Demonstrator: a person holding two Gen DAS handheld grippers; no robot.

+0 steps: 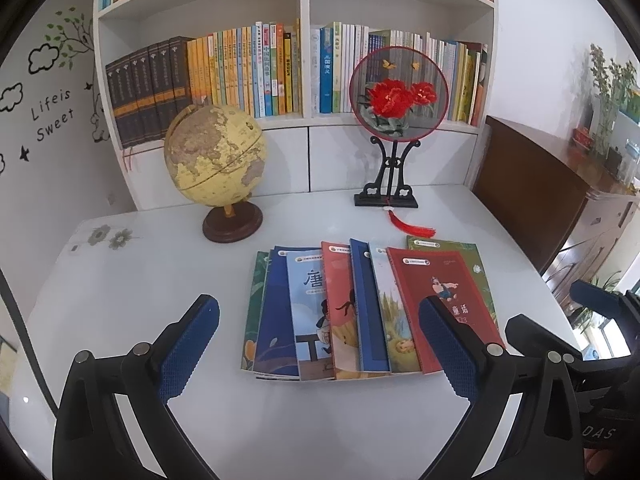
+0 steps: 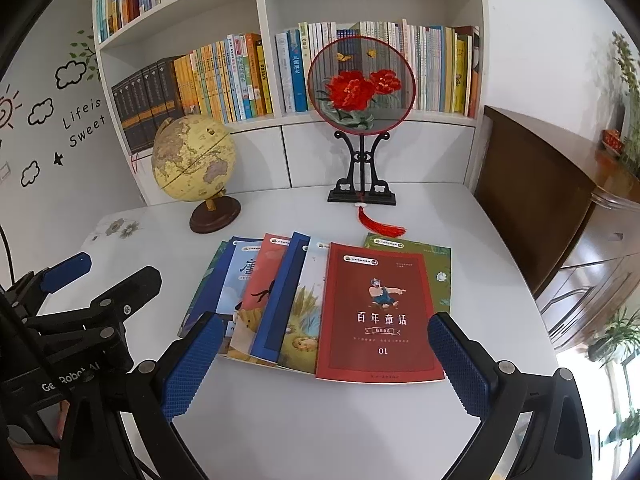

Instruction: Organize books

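Observation:
Several thin children's books lie fanned out and overlapping on the white table (image 1: 120, 304). A red book (image 2: 376, 312) lies on top at the right of the fan, over a green one (image 2: 434, 264); a blue-covered book (image 1: 310, 312) sits toward the left. My left gripper (image 1: 320, 320) hovers open above the near edge of the fan, nothing between its blue pads. My right gripper (image 2: 324, 340) is open too, spanning the near edge of the fan. Each gripper shows at the side of the other's view: the right gripper (image 1: 560, 320) and the left gripper (image 2: 108, 280).
A yellow globe (image 1: 216, 160) on a dark wooden base stands at the back left. A round fan with red flowers (image 1: 398, 92) on a black stand sits at the back, its red tassel (image 1: 408, 226) trailing toward the books. Behind is a white bookshelf (image 1: 304, 40); a brown cabinet (image 1: 552, 196) flanks the right.

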